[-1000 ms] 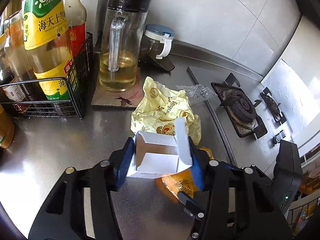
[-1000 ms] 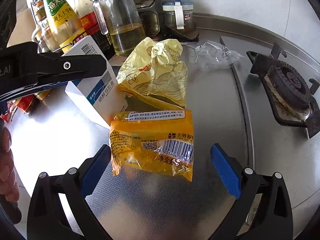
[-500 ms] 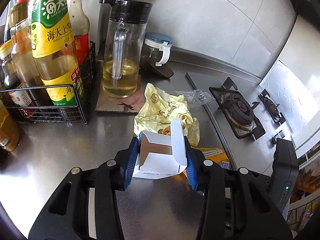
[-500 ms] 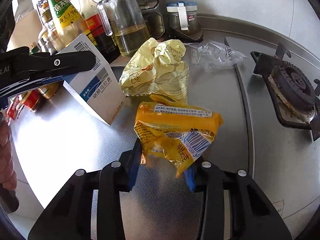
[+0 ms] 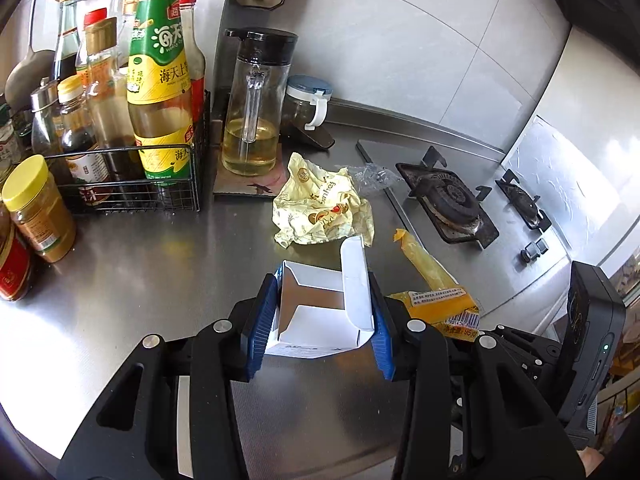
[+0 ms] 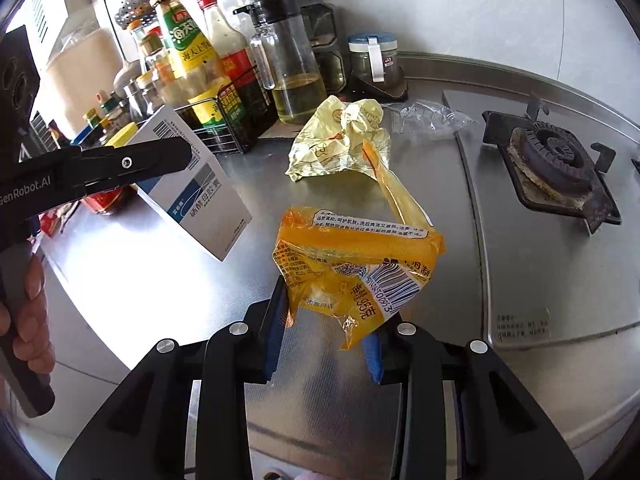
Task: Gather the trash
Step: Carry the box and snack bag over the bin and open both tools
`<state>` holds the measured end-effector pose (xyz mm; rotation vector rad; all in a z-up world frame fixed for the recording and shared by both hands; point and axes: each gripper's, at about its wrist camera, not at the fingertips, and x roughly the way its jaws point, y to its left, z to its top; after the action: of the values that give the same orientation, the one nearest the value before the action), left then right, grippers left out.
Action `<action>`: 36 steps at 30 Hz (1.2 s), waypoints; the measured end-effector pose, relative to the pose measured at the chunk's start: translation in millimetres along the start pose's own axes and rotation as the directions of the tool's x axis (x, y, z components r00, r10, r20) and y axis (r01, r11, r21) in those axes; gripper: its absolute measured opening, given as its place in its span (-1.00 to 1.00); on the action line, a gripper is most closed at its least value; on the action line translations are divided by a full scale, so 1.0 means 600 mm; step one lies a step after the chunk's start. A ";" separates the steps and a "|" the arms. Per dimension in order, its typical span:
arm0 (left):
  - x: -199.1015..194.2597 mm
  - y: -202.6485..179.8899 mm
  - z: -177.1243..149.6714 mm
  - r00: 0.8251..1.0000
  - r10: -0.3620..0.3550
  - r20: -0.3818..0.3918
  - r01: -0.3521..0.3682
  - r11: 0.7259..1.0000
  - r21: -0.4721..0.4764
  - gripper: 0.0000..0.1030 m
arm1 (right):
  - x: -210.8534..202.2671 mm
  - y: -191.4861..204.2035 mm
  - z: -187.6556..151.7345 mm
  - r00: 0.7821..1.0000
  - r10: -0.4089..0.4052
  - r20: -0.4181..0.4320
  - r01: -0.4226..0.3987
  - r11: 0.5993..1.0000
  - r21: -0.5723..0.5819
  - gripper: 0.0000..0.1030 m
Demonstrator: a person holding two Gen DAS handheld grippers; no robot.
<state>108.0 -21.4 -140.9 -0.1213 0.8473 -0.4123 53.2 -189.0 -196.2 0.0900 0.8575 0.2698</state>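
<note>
My left gripper (image 5: 320,310) is shut on an open white carton (image 5: 312,330) and holds it above the steel counter (image 5: 140,264). In the right wrist view the carton (image 6: 204,196) hangs at the left under a left finger (image 6: 132,162). My right gripper (image 6: 326,328) has its jaws closing, and the pads press on a crumpled orange wrapper (image 6: 352,248) lifted off the counter. That wrapper (image 5: 436,300) also shows to the right of the carton. A crumpled pale yellow wrapper (image 6: 340,136) and a clear plastic wrapper (image 6: 432,116) lie on the counter further back.
A wire rack of sauce bottles (image 5: 132,196) stands at the back left, with a glass oil jug (image 5: 252,120) and a small lidded jar (image 5: 308,100) beside it. Jars (image 5: 36,208) stand at the left edge. The gas hob (image 5: 452,200) is at the right. A hand (image 6: 28,320) holds the left gripper.
The right jaws closed on the orange wrapper and lifted it off the counter. Both grippers pulled back and rose, the left still carrying the white carton.
</note>
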 end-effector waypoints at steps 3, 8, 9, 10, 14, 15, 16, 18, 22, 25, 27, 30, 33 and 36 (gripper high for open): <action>-0.042 -0.004 -0.031 1.000 -0.004 0.007 0.004 1.000 0.003 -0.21 | -0.034 0.020 -0.025 1.000 -0.003 0.015 0.003 1.000 0.003 -0.33; -0.109 -0.010 -0.092 1.000 -0.010 0.014 0.010 1.000 0.013 -0.21 | -0.089 0.051 -0.075 1.000 -0.006 0.029 0.005 1.000 0.009 -0.33; -0.120 -0.012 -0.103 1.000 -0.008 0.015 0.008 1.000 0.018 -0.21 | -0.100 0.057 -0.086 1.000 -0.006 0.030 0.006 1.000 0.009 -0.33; -0.132 -0.014 -0.118 1.000 -0.003 0.016 0.003 1.000 0.025 -0.21 | -0.110 0.062 -0.097 1.000 -0.006 0.029 0.005 1.000 0.010 -0.33; -0.166 -0.015 -0.178 1.000 -0.003 0.004 0.003 1.000 0.025 -0.21 | -0.143 0.079 -0.144 1.000 -0.002 0.024 0.001 1.000 0.016 -0.33; -0.172 -0.016 -0.193 1.000 -0.002 0.000 0.002 1.000 0.027 -0.21 | -0.149 0.084 -0.154 1.000 -0.002 0.022 0.002 1.000 0.015 -0.33; -0.178 -0.017 -0.210 1.000 0.000 -0.006 0.000 1.000 0.028 -0.21 | -0.154 0.088 -0.166 1.000 -0.002 0.018 0.002 1.000 0.015 -0.33; -0.184 -0.018 -0.242 1.000 -0.001 -0.025 0.001 1.000 0.026 -0.21 | -0.162 0.094 -0.191 1.000 0.001 0.007 -0.002 1.000 0.019 -0.33; -0.189 -0.015 -0.299 0.998 -0.008 -0.062 0.009 1.000 0.008 -0.21 | -0.166 0.102 -0.243 1.000 0.018 -0.021 -0.017 1.000 0.023 -0.33; -0.182 -0.011 -0.340 0.995 -0.012 -0.097 0.011 1.000 -0.006 -0.21 | -0.153 0.111 -0.285 0.997 0.046 -0.061 -0.044 0.999 0.030 -0.33; -0.167 -0.004 -0.364 0.992 -0.012 -0.129 0.010 1.000 -0.017 -0.21 | -0.134 0.114 -0.313 0.993 0.056 -0.101 -0.052 0.998 0.042 -0.33; -0.136 0.007 -0.396 0.984 -0.018 -0.177 0.011 0.999 -0.042 -0.21 | -0.099 0.114 -0.358 0.984 0.068 -0.166 -0.058 0.996 0.066 -0.33; -0.108 0.021 -0.423 0.978 -0.031 -0.205 0.017 0.997 -0.069 -0.21 | -0.061 0.113 -0.394 0.972 0.074 -0.222 -0.059 0.996 0.073 -0.33; -0.072 0.035 -0.444 0.972 -0.032 -0.232 0.011 0.996 -0.092 -0.21 | -0.016 0.107 -0.422 0.961 0.072 -0.268 -0.052 0.995 0.081 -0.33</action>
<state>-110.6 30.7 -291.9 -0.1677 1.0977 -0.4138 -157.1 -137.2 -342.6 0.1508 1.1382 0.3137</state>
